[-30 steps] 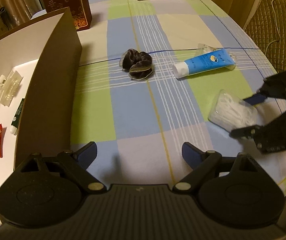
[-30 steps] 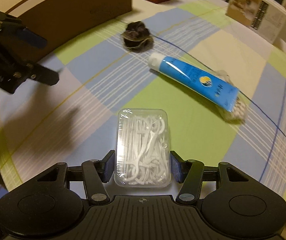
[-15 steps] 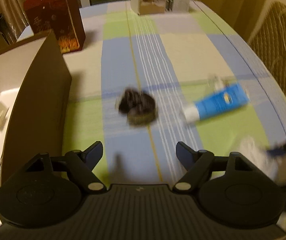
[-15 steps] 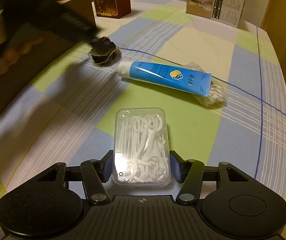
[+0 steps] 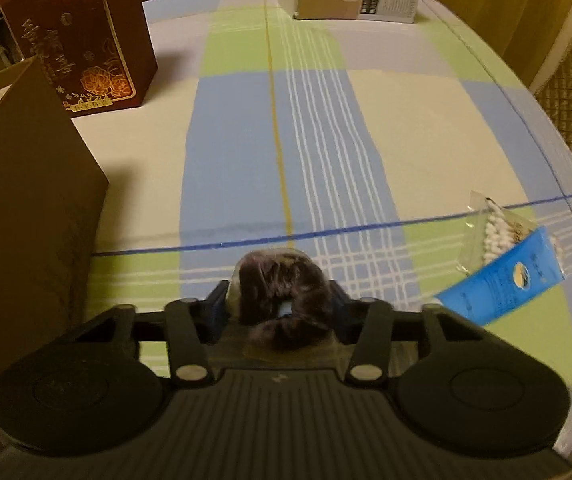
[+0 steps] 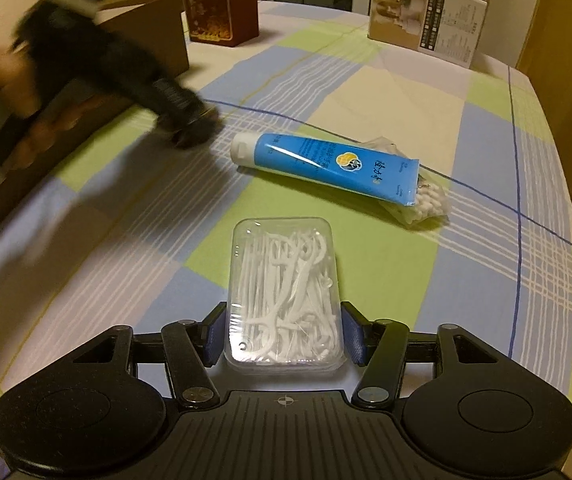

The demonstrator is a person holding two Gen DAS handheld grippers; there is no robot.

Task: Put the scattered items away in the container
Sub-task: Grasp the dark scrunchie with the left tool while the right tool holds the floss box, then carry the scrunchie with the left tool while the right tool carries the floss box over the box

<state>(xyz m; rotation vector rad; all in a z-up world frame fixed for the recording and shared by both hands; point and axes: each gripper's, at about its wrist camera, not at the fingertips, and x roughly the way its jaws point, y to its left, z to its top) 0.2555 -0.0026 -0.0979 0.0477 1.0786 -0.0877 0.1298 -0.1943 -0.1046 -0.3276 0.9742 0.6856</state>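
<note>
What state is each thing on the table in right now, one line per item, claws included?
Left claw: just been closing, pads pressing on the scrunchie.
Scrunchie: squeezed between the pads, on the tablecloth.
Right claw: just opened a little, pads flanking the floss pick box without gripping.
Floss pick box: lid shut, lying flat.
Blue tube: capped, on its side, tail end over the cotton swab bag.
Cotton swab bag: flat, partly under the tube.

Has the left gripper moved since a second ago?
Yes. The left gripper moved from near the brown box out over the tablecloth, closing around the scrunchie.
</note>
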